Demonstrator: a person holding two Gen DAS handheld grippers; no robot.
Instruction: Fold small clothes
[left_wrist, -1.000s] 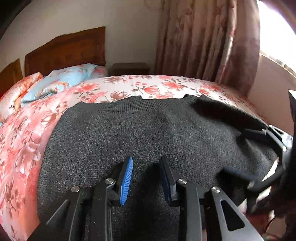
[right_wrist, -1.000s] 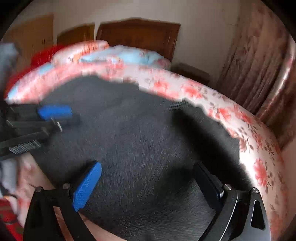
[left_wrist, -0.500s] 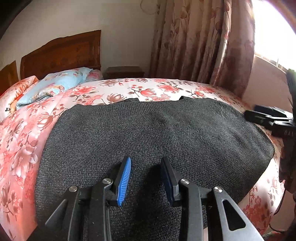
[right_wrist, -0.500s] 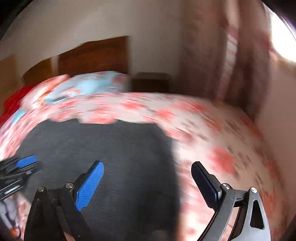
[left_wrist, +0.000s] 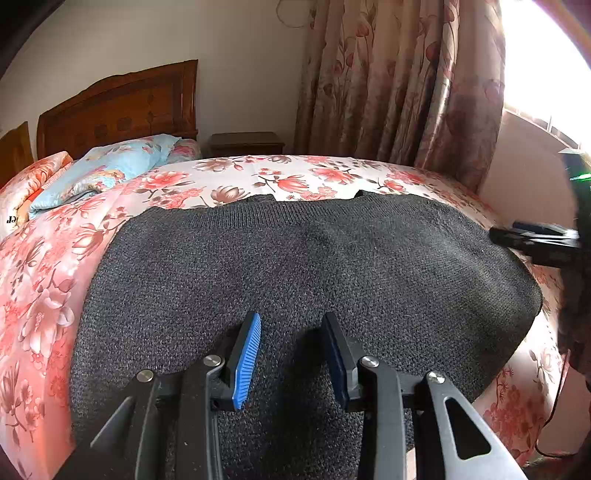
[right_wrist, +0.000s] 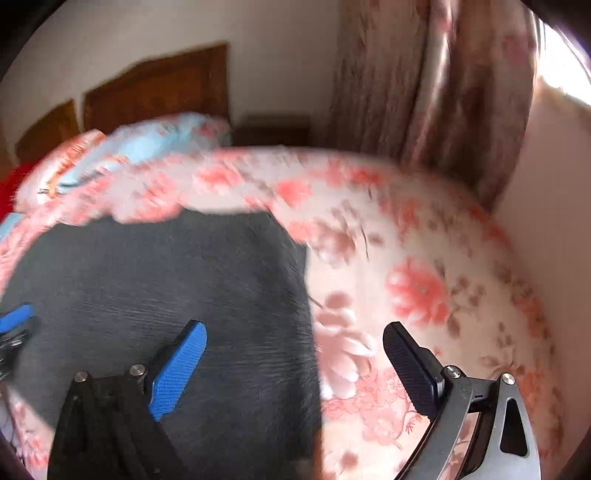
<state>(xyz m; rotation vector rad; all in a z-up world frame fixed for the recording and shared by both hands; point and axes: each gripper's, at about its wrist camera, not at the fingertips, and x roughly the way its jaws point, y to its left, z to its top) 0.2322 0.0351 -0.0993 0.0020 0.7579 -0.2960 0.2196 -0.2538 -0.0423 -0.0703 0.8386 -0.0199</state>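
So there's a big bed (left_wrist: 303, 177) with a pink and red flowered cover taking up most of both views, wooden headboard (left_wrist: 122, 110) at the far left end and heavy floral curtains (left_wrist: 399, 81) hanging at the far right by a bright window. A dark nightstand (left_wrist: 245, 144) sits against the far wall between headboard and curtains. Up by the headboard there's a light blue pillow (left_wrist: 118, 166) lying next to an orange flowered one.

The task's thing, a dark grey knit sweater (left_wrist: 295, 266), is spread flat on the near part of the bed, its far edge straight across and its right end rounding off near the bed's right side.

The left gripper (left_wrist: 291, 332) hangs just over the near middle of the sweater, blue-padded fingers a little apart with nothing pinched between them, so it's let go. The gap has crept a touch wider over the last second.

The right gripper (right_wrist: 295, 343) is at the sweater's right edge, fingers spread wide and gripping nothing: the left finger is over the knit, the right one over bare bedcover. That view's pretty blurry. From the left camera you only catch its dark tips at the far right.
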